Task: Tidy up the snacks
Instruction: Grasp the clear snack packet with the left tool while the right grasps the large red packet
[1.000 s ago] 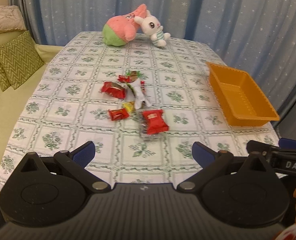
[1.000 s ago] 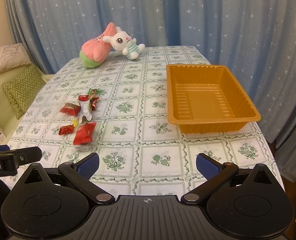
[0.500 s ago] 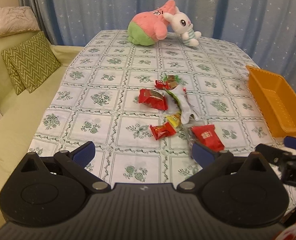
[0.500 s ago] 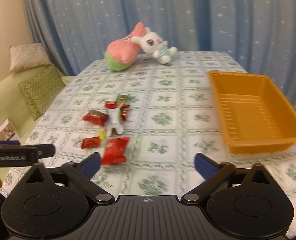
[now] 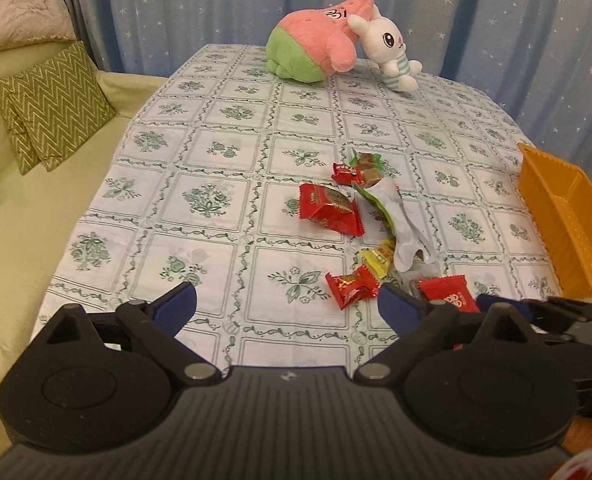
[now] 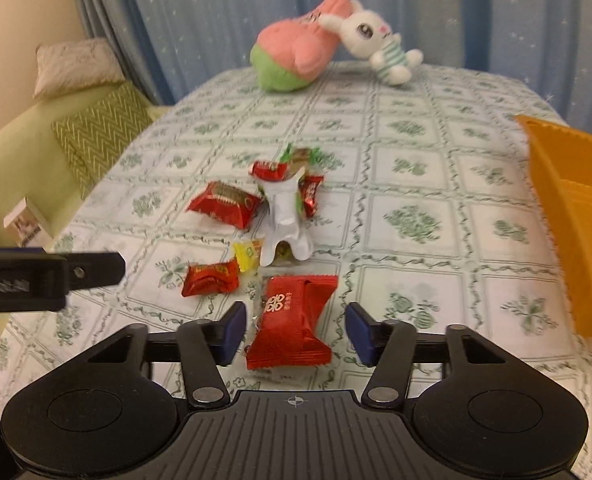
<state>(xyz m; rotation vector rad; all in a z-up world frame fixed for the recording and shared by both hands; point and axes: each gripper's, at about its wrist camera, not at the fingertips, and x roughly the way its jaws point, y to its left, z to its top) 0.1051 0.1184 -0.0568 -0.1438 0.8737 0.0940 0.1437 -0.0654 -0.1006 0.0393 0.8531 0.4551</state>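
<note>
The big red snack pack (image 6: 292, 320) lies flat on the tabletop (image 6: 415, 184), at the near end of the snack pile. It sits right between the blue pads of your right hand-held gripper (image 6: 296, 330). The jaws of that gripper are closing, but the pads are not pressing on the pack yet; there is a small gap on each side.

Just past the big pack is a small red candy (image 6: 212, 278) and a little yellow candy (image 6: 248, 254) beside it. A white and silver wrapper (image 6: 284, 220) lies in the middle of the pile. To its left is another red pack (image 6: 226, 204). Behind the wrapper are two more small red candies (image 6: 270, 170) and one with green ends (image 6: 299, 154).

Your left hand-held gripper (image 5: 286, 306) hangs over the near edge of the tabletop, left of the pile. Its jaws stand wide and are closing a little, with only the tablecloth between them. The small red candy (image 5: 351, 286) lies just inside its right pad.

The orange tray (image 6: 567, 208) sits on the right side of the tabletop, well apart from the snacks.

At the far end, a pink and green plush toy (image 6: 292, 56) lies against a white bunny plush (image 6: 375, 48). A blue curtain with stars (image 6: 216, 12) hangs behind them. A green sofa with a zigzag cushion (image 5: 52, 104) is on the left.
</note>
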